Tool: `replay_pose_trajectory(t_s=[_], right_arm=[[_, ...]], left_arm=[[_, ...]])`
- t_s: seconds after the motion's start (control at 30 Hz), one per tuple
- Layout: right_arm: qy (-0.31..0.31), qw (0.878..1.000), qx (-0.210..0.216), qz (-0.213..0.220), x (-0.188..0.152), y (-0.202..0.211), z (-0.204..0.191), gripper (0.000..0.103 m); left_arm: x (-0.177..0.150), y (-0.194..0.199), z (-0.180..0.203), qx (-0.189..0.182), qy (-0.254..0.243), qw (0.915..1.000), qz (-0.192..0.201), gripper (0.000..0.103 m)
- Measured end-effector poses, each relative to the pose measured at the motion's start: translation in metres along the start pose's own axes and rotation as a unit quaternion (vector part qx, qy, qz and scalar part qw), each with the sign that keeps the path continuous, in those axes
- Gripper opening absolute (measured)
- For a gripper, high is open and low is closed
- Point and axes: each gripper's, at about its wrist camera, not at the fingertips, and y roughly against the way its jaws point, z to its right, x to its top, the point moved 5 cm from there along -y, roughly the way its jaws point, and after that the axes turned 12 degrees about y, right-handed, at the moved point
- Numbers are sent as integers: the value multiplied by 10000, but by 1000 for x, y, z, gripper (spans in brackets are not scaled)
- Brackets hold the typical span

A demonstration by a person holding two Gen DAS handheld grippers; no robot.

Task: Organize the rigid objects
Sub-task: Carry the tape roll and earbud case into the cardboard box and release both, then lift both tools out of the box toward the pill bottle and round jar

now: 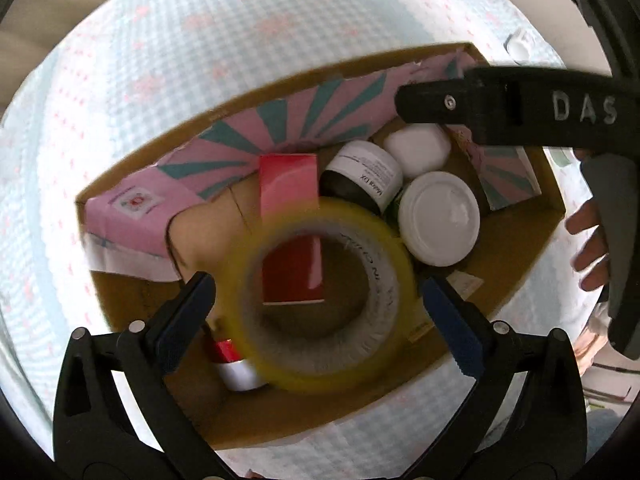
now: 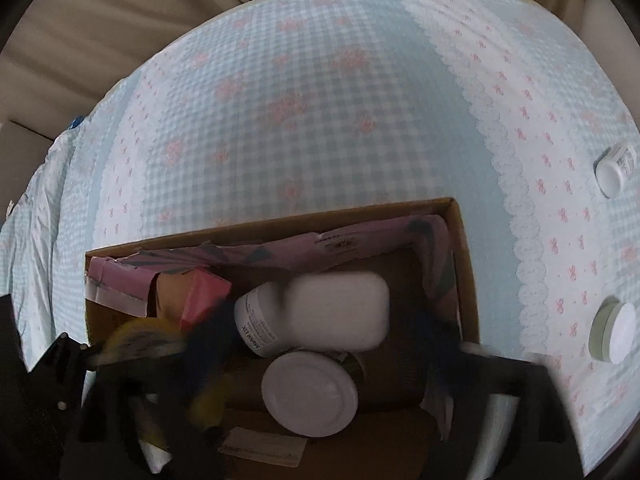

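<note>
Two spread left tongs (image 1: 316, 292) flank tape roll (image 1: 324, 296) above cardboard box (image 1: 516, 256).

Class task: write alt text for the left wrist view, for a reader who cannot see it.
A blurred yellow tape roll sits between the open left gripper fingers, above a cardboard box holding a red box and white-lidded jars, on a checked cloth.

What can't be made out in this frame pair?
- Tape roll, left wrist view: motion-blurred, so contact with the left gripper fingers is unclear.
- Right gripper, right wrist view: fingers smeared by blur; opening unreadable.
- Red box: lower part hidden behind the roll.
- Dark jar label: print too small.
</note>
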Motion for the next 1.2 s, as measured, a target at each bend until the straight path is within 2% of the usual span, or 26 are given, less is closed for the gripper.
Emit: replay_pose_trajectory(t_s=[0.07, 0.27, 0.6, 0.77, 0.9, 1.1, 1.2], right_arm=[[73, 9999, -11, 139, 0, 4, 0, 103], [62, 9998, -10, 176, -6, 9, 1, 103], [144, 9985, -109, 524, -16, 49, -4, 103], [192, 9966, -166, 785, -26, 89, -12, 103], [230, 9947, -412, 911, -40, 130, -14, 103], [183, 9916, -762, 1030, -72, 201, 4, 103], [179, 9885, -1083, 1039, -91, 234, 20, 103]], left_arm=[[-2, 4, -3, 74, 9, 10000, 22, 103], [-12, 12, -12, 176, 160, 9997, 18, 103], [-30, 64, -17, 226, 332, 9979, 502, 103], [-42, 105, -11, 289, 446, 9950, 847, 103], [-53, 144, -7, 303, 462, 9918, 1148, 103], [-54, 191, 10, 219, 353, 9873, 1535, 103], [-45, 209, 27, 230, 222, 9849, 1700, 103]])
